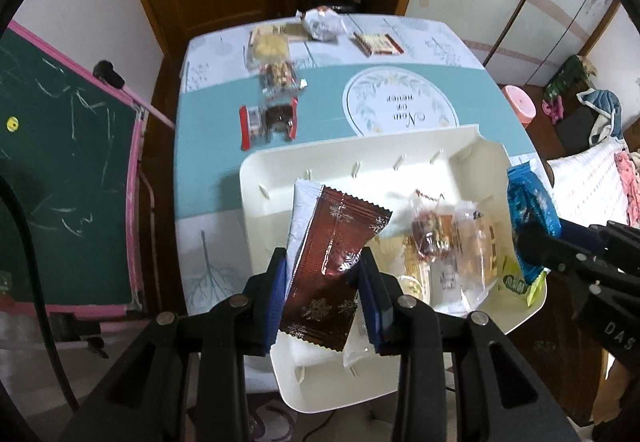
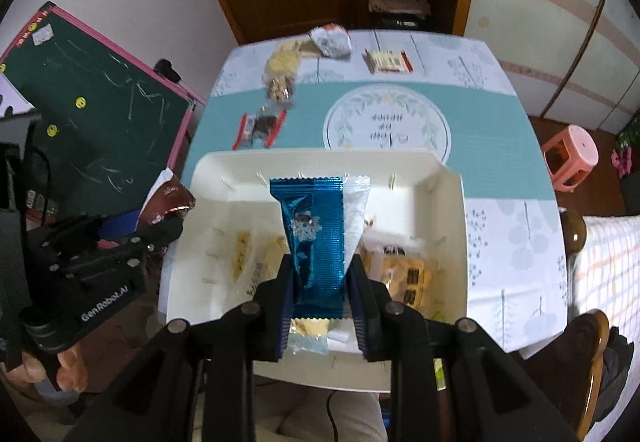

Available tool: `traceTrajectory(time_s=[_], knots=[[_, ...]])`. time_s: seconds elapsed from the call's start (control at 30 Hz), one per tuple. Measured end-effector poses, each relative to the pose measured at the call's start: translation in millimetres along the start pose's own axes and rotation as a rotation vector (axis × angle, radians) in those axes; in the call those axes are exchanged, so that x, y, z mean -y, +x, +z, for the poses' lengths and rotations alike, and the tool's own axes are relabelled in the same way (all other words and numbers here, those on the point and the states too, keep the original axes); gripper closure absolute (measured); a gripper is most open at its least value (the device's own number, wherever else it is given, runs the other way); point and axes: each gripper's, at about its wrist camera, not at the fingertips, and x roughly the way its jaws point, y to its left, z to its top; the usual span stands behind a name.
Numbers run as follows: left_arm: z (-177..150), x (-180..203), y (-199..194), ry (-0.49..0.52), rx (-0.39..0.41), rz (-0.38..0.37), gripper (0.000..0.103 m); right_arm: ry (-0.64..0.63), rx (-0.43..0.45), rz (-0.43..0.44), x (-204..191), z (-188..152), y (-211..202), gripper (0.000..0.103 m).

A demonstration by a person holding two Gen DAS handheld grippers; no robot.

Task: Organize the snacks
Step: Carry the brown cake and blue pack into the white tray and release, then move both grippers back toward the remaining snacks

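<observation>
My left gripper [image 1: 323, 262] is shut on a brown snack packet [image 1: 334, 242] with silver snowflakes, held over the left part of a white tray [image 1: 360, 146]. My right gripper [image 2: 320, 264] is shut on a blue foil packet [image 2: 316, 226], hanging above the middle of the same tray [image 2: 448, 226]. Inside the tray lie several clear-wrapped snacks [image 1: 452, 238], yellow ones among them [image 2: 408, 274]. In the left wrist view the blue packet [image 1: 532, 202] shows at the tray's right end. In the right wrist view the brown packet [image 2: 170, 202] shows at the tray's left edge.
On the teal and white tablecloth [image 1: 216, 110] beyond the tray lie loose snacks: a red-ended packet [image 1: 269, 120], a clear nut packet [image 1: 280, 76], a yellow one [image 1: 270, 44], a striped bar [image 1: 378, 42] and a crumpled wrapper [image 1: 322, 22]. A green chalkboard [image 1: 60, 162] stands left; a pink stool [image 2: 572, 156] right.
</observation>
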Motion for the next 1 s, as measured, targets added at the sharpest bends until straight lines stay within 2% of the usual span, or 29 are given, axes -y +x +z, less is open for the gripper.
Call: traceTrajectory(time_s=[0.17,0.2,0.23,0.27,0.3,0.33,0.5,1.0], knots=[[-5.5,5.4,8.2,0.008,-0.04,-0.024,0.065,0.003,-0.028,-0.001,1.2,-4.2,7.1,0.076],[-6.0,6.4,8.9,0.009,-0.046,-0.032,0.05,0.003,-0.037,-0.007,1.3,-4.8,9.2,0.074],[-6.4,7.4,9.0,0.01,-0.047,-0.034,0.027,0.003,-0.05,-0.016,1.4,-5.3,12.1,0.068],[-7.1,8.3,7.7,0.012,-0.043,-0.032,0.018,0.006,-0.058,-0.023,1.8,-6.1,14.3,0.063],[-7.4,8.7,5.7,0.012,-0.033,-0.03,0.013,0.011,-0.065,-0.033,2.8,-7.0,16.0,0.055],[-7.3,9.0,3.5,0.013,-0.024,-0.03,0.013,0.017,-0.068,-0.039,3.8,-7.9,16.9,0.051],[-7.0,10.7,2.5,0.018,-0.026,-0.014,0.013,0.023,-0.072,-0.049,6.4,-9.9,17.2,0.048],[-1.2,17.0,-4.1,0.028,0.006,0.011,0.013,-0.007,-0.072,-0.057,3.3,-10.5,13.0,0.047]])
